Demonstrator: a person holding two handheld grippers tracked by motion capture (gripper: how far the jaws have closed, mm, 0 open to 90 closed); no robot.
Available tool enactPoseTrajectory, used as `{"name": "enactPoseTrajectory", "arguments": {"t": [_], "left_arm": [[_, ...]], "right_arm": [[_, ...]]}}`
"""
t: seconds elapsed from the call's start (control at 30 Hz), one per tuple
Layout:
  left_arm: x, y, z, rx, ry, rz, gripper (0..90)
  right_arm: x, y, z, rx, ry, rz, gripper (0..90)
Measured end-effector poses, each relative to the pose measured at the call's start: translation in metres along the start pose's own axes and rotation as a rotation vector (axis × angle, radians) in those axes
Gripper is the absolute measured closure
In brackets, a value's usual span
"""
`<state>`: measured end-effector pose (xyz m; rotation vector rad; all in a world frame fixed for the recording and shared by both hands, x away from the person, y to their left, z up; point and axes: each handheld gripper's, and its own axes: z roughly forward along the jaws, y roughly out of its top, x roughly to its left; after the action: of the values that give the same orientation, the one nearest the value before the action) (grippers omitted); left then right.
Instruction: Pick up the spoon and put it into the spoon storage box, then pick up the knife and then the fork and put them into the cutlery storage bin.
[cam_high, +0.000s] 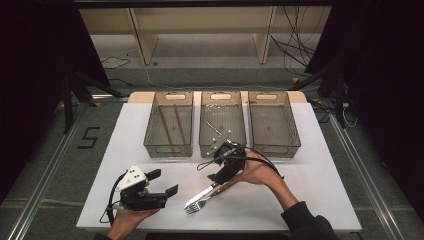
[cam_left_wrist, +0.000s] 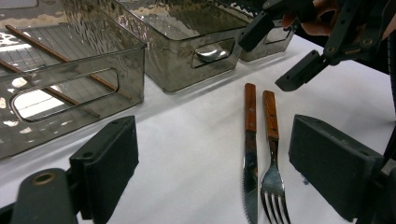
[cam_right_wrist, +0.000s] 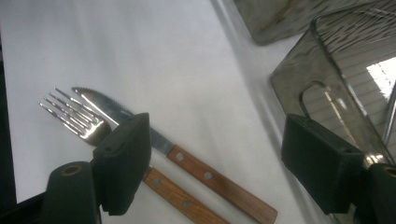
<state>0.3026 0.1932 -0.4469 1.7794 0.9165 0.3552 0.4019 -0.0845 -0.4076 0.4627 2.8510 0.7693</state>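
Your right gripper (cam_high: 223, 167) hangs above the wooden handles of the knife (cam_high: 203, 192) and the fork (cam_high: 200, 202), jaws spread wide and holding nothing. The two pieces lie side by side on the white table (cam_high: 310, 195), just in front of the middle bin (cam_high: 223, 125), tips pointing toward your side. Your left gripper (cam_high: 162, 182) rests low at the front left of the table, also released and empty, aimed across the table toward the cutlery. The high view gives you the overall layout: three clear bins in a row at the far side, with two chopsticks (cam_high: 171, 125) in the left bin (cam_high: 169, 125) and the right bin (cam_high: 273, 122) beside the middle one. The left gripper view adds detail on the cutlery: the knife (cam_left_wrist: 250, 154) lies just left of the fork (cam_left_wrist: 272, 158), apparently touching along the handles, and the right gripper (cam_left_wrist: 280, 56) shows above their handle ends, clear of them. The right gripper view shows the serrated knife (cam_right_wrist: 187, 156) blade and the rivets in both handles, with the fork (cam_right_wrist: 79, 119) partly hidden behind one jaw, and a bin wall (cam_right_wrist: 336, 93) close to the other jaw.
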Motion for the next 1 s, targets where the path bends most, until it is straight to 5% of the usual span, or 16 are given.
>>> {"name": "enactPoseTrajectory", "arguments": {"t": [1.0], "left_arm": [[-0.002,0.0,-0.001,-0.004,0.0,0.011,15.5]], "right_arm": [[-0.004,-0.003,0.036,0.169,0.046,-0.088,26.7]]}}
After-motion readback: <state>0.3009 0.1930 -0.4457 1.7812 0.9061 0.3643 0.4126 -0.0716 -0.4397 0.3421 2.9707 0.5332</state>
